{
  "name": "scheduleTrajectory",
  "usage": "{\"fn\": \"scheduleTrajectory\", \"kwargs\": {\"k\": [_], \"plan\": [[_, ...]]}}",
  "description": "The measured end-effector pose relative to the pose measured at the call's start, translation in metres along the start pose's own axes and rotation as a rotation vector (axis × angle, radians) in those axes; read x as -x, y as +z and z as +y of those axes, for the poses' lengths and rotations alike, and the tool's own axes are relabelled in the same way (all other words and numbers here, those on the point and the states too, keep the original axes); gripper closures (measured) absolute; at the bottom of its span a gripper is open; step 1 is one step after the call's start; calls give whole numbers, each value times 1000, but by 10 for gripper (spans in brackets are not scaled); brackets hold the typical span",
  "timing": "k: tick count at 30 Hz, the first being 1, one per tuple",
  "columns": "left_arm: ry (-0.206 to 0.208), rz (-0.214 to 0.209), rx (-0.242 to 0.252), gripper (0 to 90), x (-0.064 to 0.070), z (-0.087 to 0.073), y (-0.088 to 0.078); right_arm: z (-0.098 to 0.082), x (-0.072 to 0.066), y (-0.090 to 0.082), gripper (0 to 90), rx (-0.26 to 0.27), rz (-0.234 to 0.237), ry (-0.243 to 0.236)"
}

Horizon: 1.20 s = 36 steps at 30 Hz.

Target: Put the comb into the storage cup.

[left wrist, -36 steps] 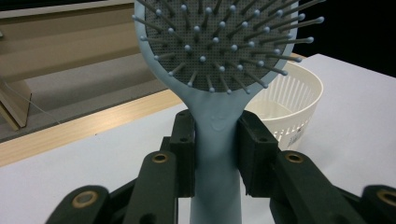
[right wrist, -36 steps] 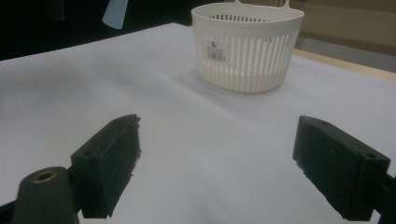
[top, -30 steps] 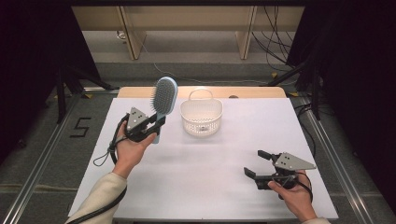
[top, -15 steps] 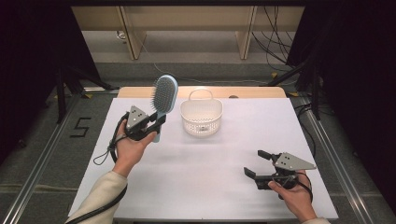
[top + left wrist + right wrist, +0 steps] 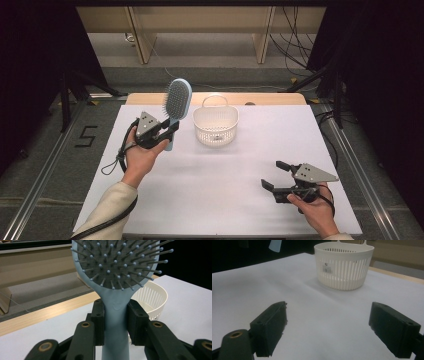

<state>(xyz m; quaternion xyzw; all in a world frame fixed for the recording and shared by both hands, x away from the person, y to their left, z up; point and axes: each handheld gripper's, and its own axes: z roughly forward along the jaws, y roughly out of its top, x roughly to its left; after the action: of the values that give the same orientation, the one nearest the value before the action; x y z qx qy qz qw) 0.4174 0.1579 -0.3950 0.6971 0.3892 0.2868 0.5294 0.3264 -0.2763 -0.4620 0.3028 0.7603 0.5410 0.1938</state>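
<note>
One hairbrush (image 5: 177,102), pale blue with a grey bristle pad, stands nearly upright above the table (image 5: 225,200), its head tilted slightly and its bristles facing the person. The left gripper (image 5: 167,131) holds it by the handle: in the left gripper view the two black fingers (image 5: 98,320) press on either side of the blue neck just under the head of the hairbrush (image 5: 117,277), and the handle runs down between them out of the bottom of the picture. The lower tip of the handle hangs clear of the table, just left of the basket (image 5: 216,125).

That basket, a white slatted round one with a loop handle at its far rim, sits on the white table towards the far edge, and everything else is best placed from it. The hairbrush and the left gripper are close on its left, near but not touching it. The right gripper (image 5: 277,176) is well apart from the basket, on the near right side of the table, low over the surface in the person's hand (image 5: 312,212). Its fingers (image 5: 270,327) stand wide apart with only bare table between them, and they point back towards the basket (image 5: 344,267), which carries a small label on its wall.
</note>
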Motion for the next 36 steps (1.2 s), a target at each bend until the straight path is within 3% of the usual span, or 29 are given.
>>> {"fn": "scheduleTrajectory", "kwargs": {"k": [36], "plan": [[-1,-18,13,698,4,5,10,0,0,0,155,2,-1,2]]}}
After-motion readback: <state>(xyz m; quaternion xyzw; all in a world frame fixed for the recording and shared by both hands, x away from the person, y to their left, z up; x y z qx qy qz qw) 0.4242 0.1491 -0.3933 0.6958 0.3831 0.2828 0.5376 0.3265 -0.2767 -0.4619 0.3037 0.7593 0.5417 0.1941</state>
